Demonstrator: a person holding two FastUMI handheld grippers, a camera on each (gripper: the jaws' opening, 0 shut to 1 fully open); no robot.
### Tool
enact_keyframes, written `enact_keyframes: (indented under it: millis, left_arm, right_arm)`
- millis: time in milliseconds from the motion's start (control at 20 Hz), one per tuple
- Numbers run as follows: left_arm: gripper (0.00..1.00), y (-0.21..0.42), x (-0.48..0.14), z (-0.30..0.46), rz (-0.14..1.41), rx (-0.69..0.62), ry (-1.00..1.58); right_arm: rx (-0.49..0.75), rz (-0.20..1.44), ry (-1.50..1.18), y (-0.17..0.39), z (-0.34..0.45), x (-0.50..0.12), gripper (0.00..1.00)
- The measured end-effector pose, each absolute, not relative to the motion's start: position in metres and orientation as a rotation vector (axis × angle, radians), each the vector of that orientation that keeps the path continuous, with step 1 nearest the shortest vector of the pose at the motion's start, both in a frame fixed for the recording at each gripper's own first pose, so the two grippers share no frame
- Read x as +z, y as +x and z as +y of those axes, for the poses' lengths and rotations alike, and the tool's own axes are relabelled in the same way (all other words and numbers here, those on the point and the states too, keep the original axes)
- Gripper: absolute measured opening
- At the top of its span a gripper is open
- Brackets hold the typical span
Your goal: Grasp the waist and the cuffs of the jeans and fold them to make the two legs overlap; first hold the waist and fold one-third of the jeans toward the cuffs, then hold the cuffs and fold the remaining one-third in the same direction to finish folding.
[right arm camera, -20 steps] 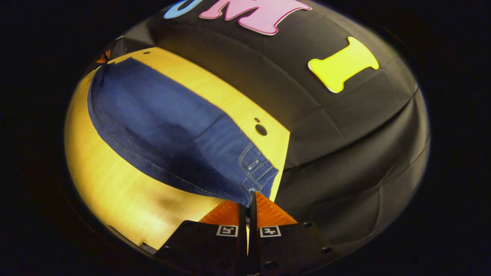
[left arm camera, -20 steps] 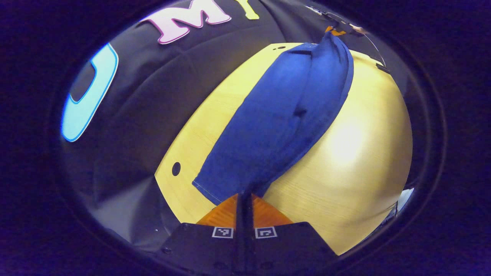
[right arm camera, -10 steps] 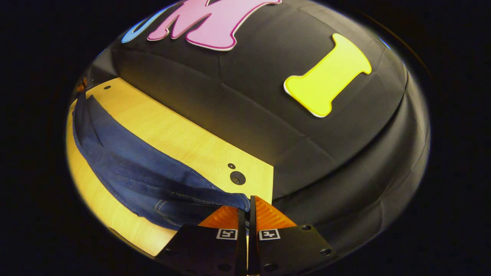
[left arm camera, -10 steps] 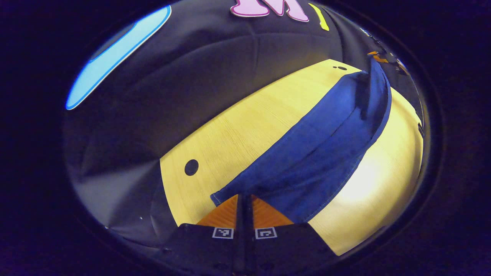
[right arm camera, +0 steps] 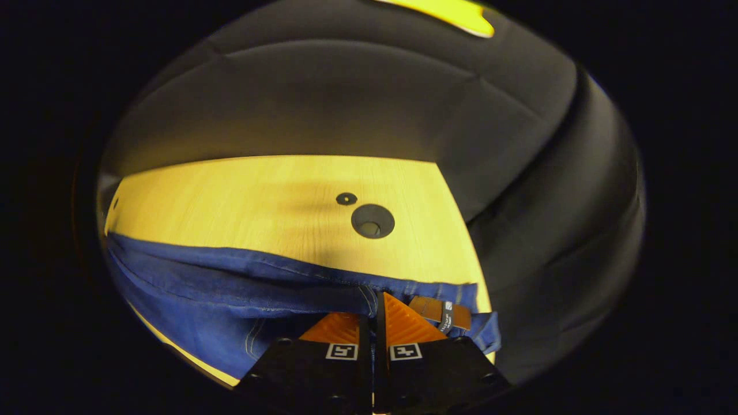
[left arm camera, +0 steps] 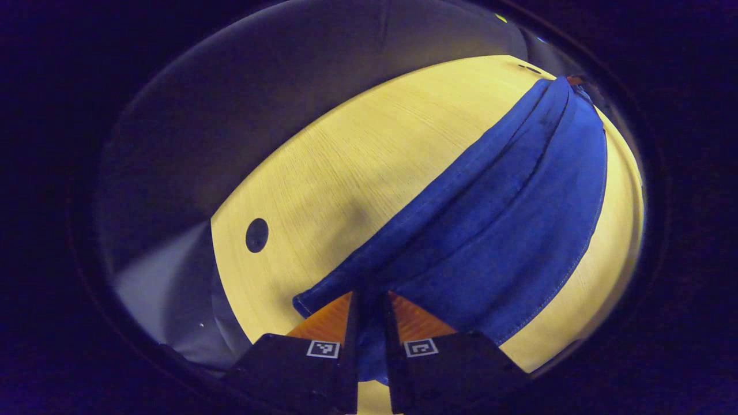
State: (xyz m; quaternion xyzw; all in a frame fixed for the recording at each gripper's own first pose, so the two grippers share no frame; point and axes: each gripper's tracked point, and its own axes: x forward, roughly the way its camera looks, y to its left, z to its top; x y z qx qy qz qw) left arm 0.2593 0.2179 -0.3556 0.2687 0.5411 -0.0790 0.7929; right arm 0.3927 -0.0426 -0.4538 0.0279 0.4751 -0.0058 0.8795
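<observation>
The jeans [left arm camera: 490,219] lie stretched across the wooden table [left arm camera: 346,167], folded lengthwise so that one leg rests on the other, with the fold lines running from the cuff end near the left gripper [left arm camera: 369,305] away to the far end at the upper right of the left gripper view. The left gripper sits low over the table at the cuff end; its two fingers stand slightly apart, with a strip of denim showing in the gap between them, and whether they press on the cloth cannot be told (the cuff edge bunches right at the tips). A round hole [left arm camera: 256,235] in the table lies to the left of the cuff, well apart from the cloth.

In the right gripper view, the right gripper [right arm camera: 372,308] has its fingers drawn together on the waist edge of the jeans [right arm camera: 230,300], pinching the cloth just beside the brown waist patch [right arm camera: 441,314]. The waistband lies along the table [right arm camera: 259,190], and beyond it are a larger round hole [right arm camera: 372,221] and a small one [right arm camera: 346,199] close together. The black cloth wall [right arm camera: 346,92] rises behind the table.
</observation>
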Motion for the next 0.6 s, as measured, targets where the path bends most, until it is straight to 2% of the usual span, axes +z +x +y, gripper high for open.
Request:
enact_keyframes:
  millis: [50, 100, 150, 250, 300, 350, 500, 600]
  left_arm:
    - [0.28, 0.26, -0.361, 0.217, 1.163, -0.158, 0.557]
    - [0.43, 0.263, -0.355, 0.218, 1.134, -0.147, 0.555]
    - [0.5, 0.264, -0.351, 0.226, 1.123, -0.111, 0.572]
    - [0.86, 0.259, -0.341, 0.232, 1.104, -0.056, 0.551]
    - [0.94, 0.259, -0.335, 0.231, 1.078, -0.043, 0.518]
    - [0.91, 0.258, -0.327, 0.231, 1.039, -0.03, 0.481]
    - [0.94, 0.252, -0.283, 0.226, 0.901, 0.016, 0.386]
    - [0.94, 0.244, -0.263, 0.222, 0.851, 0.002, 0.335]
  right_arm:
    - [-0.025, 0.985, 0.116, 0.399, -0.039, -0.455, 0.08]
    - [-0.036, 0.975, 0.171, 0.406, -0.036, -0.456, 0.07]
    - [-0.021, 0.972, 0.25, 0.408, -0.028, -0.448, 0.26]
    - [0.006, 0.949, 0.357, 0.412, -0.014, -0.426, 0.63]
    - [0.011, 0.926, 0.354, 0.415, -0.018, -0.421, 0.82]
    - [0.023, 0.901, 0.339, 0.415, -0.02, -0.417, 0.93]
    - [0.068, 0.866, 0.355, 0.409, -0.02, -0.389, 0.95]
    - [0.081, 0.927, 0.42, 0.399, -0.019, -0.382, 0.96]
